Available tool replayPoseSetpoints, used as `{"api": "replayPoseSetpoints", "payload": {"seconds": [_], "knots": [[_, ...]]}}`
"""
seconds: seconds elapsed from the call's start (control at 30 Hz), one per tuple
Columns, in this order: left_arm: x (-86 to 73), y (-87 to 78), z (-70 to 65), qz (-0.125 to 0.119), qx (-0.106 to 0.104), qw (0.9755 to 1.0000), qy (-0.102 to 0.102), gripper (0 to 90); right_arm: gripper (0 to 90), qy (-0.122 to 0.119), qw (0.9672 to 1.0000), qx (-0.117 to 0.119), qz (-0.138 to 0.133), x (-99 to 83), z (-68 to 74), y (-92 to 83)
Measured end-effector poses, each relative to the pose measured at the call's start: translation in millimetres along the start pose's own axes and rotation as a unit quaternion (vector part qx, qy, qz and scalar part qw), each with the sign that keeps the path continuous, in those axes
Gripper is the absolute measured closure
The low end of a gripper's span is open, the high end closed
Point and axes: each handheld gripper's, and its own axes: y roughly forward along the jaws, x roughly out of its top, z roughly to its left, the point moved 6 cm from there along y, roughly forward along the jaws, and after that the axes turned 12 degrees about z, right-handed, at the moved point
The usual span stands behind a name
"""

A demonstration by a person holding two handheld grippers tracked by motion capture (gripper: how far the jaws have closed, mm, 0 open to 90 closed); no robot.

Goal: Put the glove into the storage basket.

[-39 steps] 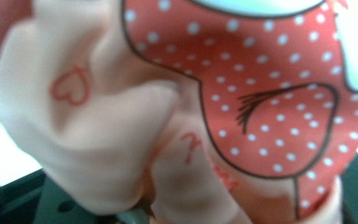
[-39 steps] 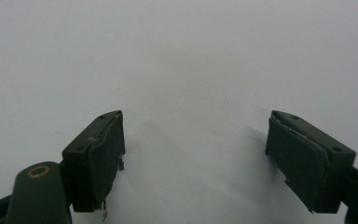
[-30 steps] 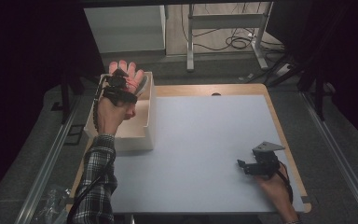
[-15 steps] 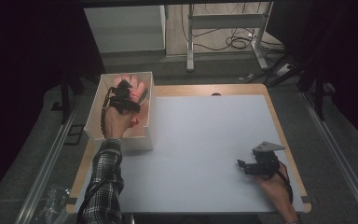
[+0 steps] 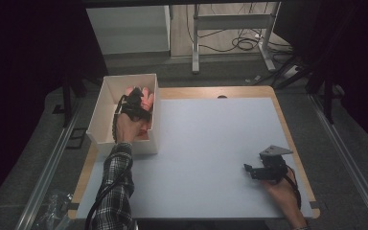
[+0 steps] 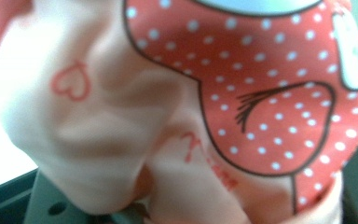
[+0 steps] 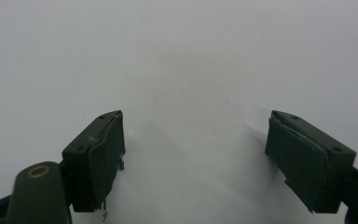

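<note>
A pink cloth (image 5: 146,97) with a red white-dotted print sits at the tip of my left gripper (image 5: 135,102), inside the white box (image 5: 104,103) at the table's left edge. In the left gripper view the cloth (image 6: 214,93) bunches right against the camera, lies between the jaws and hides the pads. Those jaws have just been opening, and I cannot tell whether the pads still press on the cloth. My right gripper (image 5: 249,170) rests low over the white table top (image 5: 211,139) at the front right. In the right gripper view it (image 7: 193,140) stands open with nothing between its fingers.
The white box has tall walls and stands partly over the table's left edge. A wooden rim (image 5: 287,129) frames the table. Beyond the far edge stand a white cabinet (image 5: 129,28) and metal table legs (image 5: 196,43) with cables on the floor.
My left hand has sunk from above the box rim down into the box, taking the pink cloth with it. The right gripper has not moved.
</note>
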Motion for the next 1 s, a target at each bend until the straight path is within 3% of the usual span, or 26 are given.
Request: {"api": "replayPoseSetpoints", "payload": {"seconds": [0.17, 0.4, 0.5, 0.7, 1.0], "knots": [[0.9, 15.3, -2.7, 0.029, 0.001, 0.9996, -0.002, 24.9, 19.8, 0.0, 1.0, 0.0, 0.0, 0.0, 0.0, 0.0], [-0.1, 15.2, -3.3, 0.037, -0.016, 0.9992, 0.005, 15.5, 19.8, 0.0, 1.0, 0.0, 0.0, 0.0, 0.0, 0.0], [-0.6, 14.1, -0.4, 0.031, -0.022, 0.9993, -0.002, 8.5, 19.8, 0.0, 1.0, 0.0, 0.0, 0.0, 0.0, 0.0], [-3.1, 7.6, -0.2, 0.019, -0.028, 0.9994, -0.001, 3.9, 19.8, 0.0, 1.0, 0.0, 0.0, 0.0, 0.0, 0.0], [-6.7, -7.5, -0.5, -0.006, -0.036, 0.9993, 0.007, 4.0, 19.8, 0.0, 1.0, 0.0, 0.0, 0.0, 0.1, 0.0]]}}
